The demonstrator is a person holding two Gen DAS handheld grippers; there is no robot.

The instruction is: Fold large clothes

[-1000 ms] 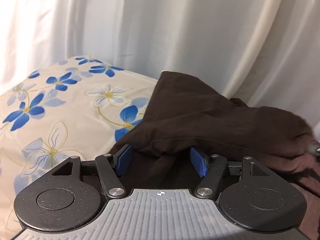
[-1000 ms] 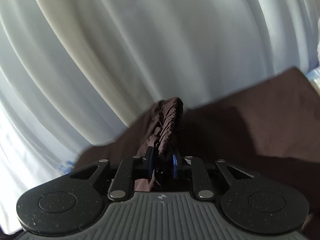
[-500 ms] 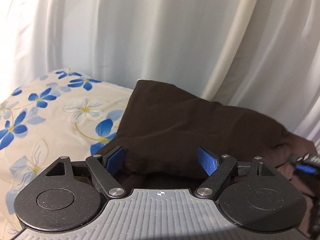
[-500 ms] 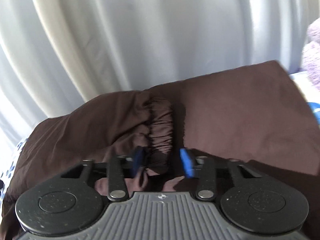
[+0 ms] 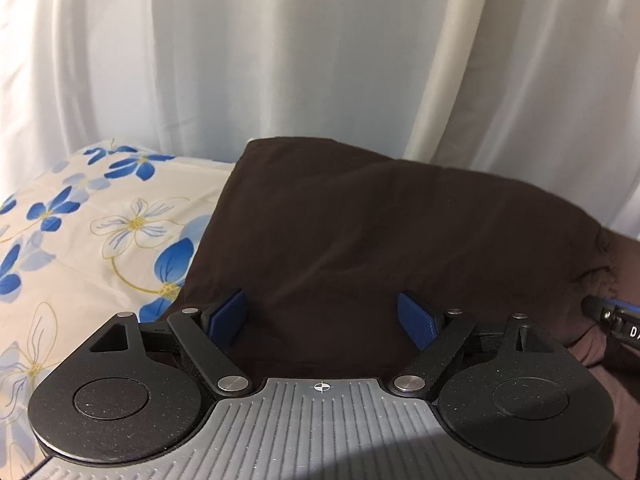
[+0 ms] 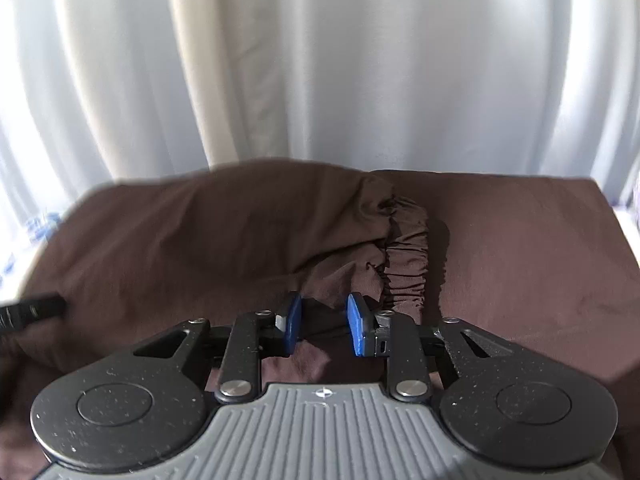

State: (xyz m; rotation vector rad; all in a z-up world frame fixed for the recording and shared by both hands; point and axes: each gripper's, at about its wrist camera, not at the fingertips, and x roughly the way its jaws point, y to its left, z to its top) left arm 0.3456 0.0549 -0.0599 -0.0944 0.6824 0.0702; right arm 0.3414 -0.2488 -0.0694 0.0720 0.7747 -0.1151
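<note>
A brown garment lies on a floral sheet before white curtains. The left gripper has just spread its fingers wide above it; the right gripper, fingers just narrowed, hovers near the elastic waistband without pinching cloth.

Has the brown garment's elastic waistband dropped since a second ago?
Yes. The waistband, earlier raised against the curtain between the right gripper's pads, now lies lower on the garment.

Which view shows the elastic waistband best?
Right wrist view: the gathered waistband lies in full sight, just ahead of the right gripper. Left wrist view catches only dark puckered cloth at its right edge, half hidden.
</note>
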